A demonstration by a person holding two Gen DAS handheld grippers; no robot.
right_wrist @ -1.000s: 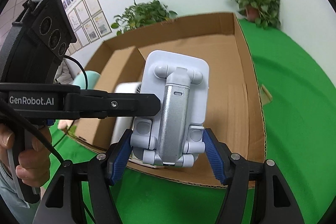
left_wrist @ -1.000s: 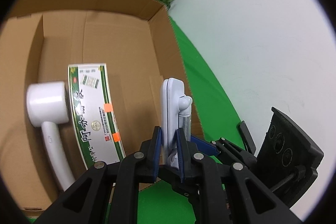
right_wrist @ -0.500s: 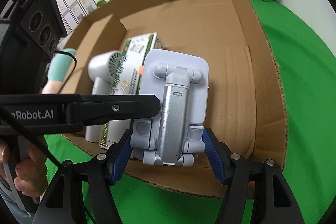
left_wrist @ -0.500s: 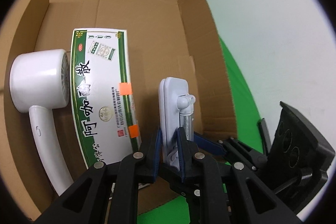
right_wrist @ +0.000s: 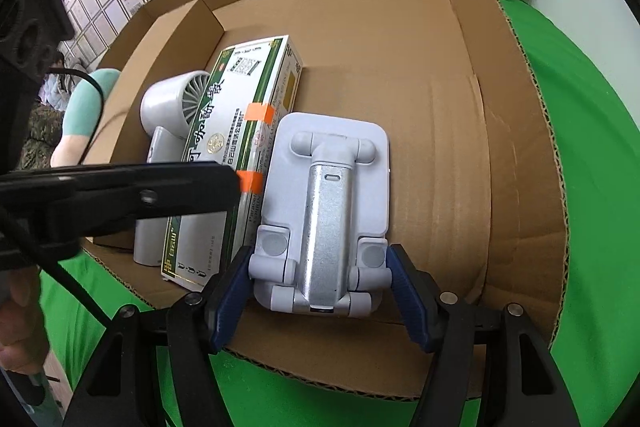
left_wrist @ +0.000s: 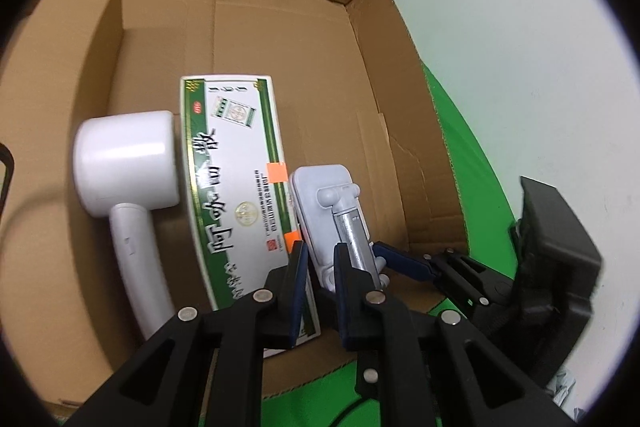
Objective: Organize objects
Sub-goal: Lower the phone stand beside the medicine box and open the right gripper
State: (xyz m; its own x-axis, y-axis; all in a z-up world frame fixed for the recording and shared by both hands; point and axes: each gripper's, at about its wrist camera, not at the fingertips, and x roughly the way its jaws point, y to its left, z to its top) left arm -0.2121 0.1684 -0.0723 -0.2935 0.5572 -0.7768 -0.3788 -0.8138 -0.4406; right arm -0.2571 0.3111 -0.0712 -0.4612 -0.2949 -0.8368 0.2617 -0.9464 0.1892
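Green worktop (right_wrist: 592, 187) carries the cardboard box (right_wrist: 500, 163), where both claws, left (left_wrist: 318, 277) and right (right_wrist: 320, 287), clamping the folding phone stand (right_wrist: 326, 211), have lowered it beside the medicine carton (right_wrist: 236, 143), nearly placed.

Green surface (right_wrist: 592, 187) carries an open cardboard box (right_wrist: 516, 131), apparently resting flat.

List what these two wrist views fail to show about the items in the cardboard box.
- Phone stand: its underside and whether it rests on the box floor; hidden by its own body in both views.
- Hair dryer: handle end, covered by the left tool in the left view and by that tool's arm in the right view.
- Medicine box: small print, too blurred to read.
- Cardboard box: near wall's outside, behind the right tool.
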